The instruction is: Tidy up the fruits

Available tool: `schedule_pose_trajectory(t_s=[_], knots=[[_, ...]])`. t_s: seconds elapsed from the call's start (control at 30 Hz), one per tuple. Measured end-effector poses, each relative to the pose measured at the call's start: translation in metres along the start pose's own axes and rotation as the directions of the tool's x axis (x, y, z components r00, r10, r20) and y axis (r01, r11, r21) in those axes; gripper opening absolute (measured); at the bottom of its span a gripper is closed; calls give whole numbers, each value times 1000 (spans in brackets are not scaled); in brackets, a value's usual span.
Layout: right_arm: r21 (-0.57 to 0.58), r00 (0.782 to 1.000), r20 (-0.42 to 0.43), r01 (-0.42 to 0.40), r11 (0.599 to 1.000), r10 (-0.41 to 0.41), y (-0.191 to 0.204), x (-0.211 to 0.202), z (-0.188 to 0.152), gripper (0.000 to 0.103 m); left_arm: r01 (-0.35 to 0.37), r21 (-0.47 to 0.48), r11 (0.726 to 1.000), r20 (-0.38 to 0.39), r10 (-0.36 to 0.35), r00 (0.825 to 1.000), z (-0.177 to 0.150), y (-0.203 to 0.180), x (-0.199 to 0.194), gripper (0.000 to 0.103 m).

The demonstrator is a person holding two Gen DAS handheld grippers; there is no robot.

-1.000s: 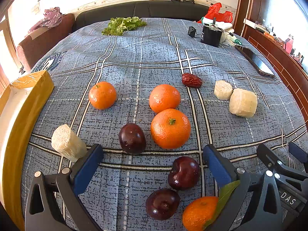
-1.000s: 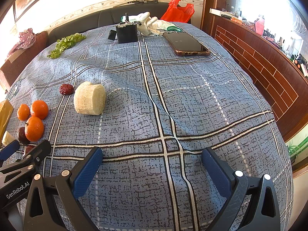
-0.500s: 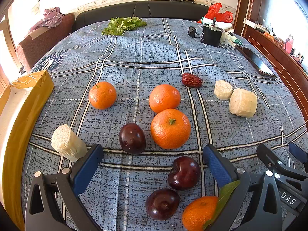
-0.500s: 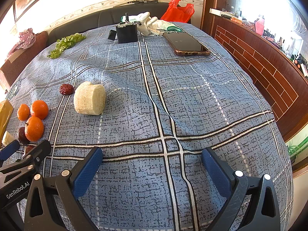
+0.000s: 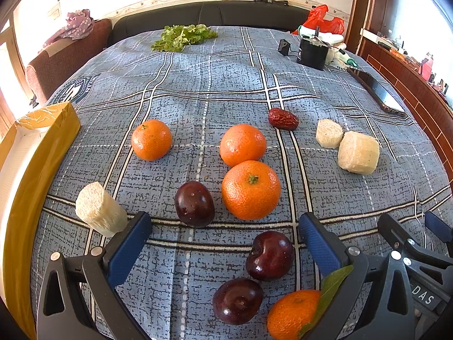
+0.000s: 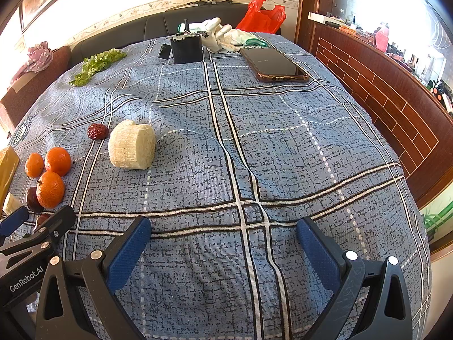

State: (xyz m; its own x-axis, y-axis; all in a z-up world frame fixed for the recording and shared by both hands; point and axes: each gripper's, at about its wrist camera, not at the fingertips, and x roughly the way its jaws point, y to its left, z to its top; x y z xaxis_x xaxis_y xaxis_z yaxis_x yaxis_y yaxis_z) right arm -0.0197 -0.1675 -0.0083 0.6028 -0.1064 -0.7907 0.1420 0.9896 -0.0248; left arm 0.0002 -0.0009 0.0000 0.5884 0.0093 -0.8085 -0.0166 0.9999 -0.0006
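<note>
A: Left gripper (image 5: 223, 236)?
B: Jaws spread wide, holding nothing, low over the blue plaid cloth (image 5: 226, 85). Two dark plums (image 5: 269, 255) (image 5: 237, 300) sit between the fingers, a leafy tangerine (image 5: 291, 313) just beside the right finger.

A: Rest of the fruit?
B: A third plum (image 5: 194, 204) touching or nearly touching a big orange (image 5: 250, 189), another orange (image 5: 242, 145) right behind it, a smaller one (image 5: 151, 139) off to the left. Red date (image 5: 283, 118) further back. Three pale cut chunks – one (image 5: 99, 209) by the left fingertip, two (image 5: 328, 133) (image 5: 358, 152) side by side on the right.

A: Container?
B: Yellow box (image 5: 42, 147) along the left edge – nothing visible inside.

A: Right gripper (image 6: 223, 239)?
B: Also wide apart, empty, over bare cloth. Fruit all well off to its left; nearest is the big pale chunk (image 6: 132, 148).

A: Clutter?
B: Phone (image 6: 273, 65), black box (image 6: 187, 49), lettuce (image 5: 182, 36), red bag (image 6: 262, 17) at the far end.
</note>
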Motion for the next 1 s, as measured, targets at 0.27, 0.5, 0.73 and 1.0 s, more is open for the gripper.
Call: schedule_pose_trajectory(t_s=[0.27, 0.5, 0.73, 1.0], knots=[[6, 1000, 0, 2, 1000, -2, 0, -1, -1, 103, -3, -3, 1000, -4, 3, 1000, 2, 2, 3, 103], [7, 1000, 0, 3, 1000, -3, 0, 0, -1, 103, 16, 24, 1000, -50, -14, 999, 3, 2, 4, 103], [9, 1000, 0, 3, 1000, -3, 0, 0, -1, 103, 44, 54, 998, -132, -36, 991, 0, 2, -2, 103], [10, 1000, 0, 3, 1000, -3, -1, -1, -1, 103, 116, -35, 993, 79, -113, 990, -12, 38, -73, 101]])
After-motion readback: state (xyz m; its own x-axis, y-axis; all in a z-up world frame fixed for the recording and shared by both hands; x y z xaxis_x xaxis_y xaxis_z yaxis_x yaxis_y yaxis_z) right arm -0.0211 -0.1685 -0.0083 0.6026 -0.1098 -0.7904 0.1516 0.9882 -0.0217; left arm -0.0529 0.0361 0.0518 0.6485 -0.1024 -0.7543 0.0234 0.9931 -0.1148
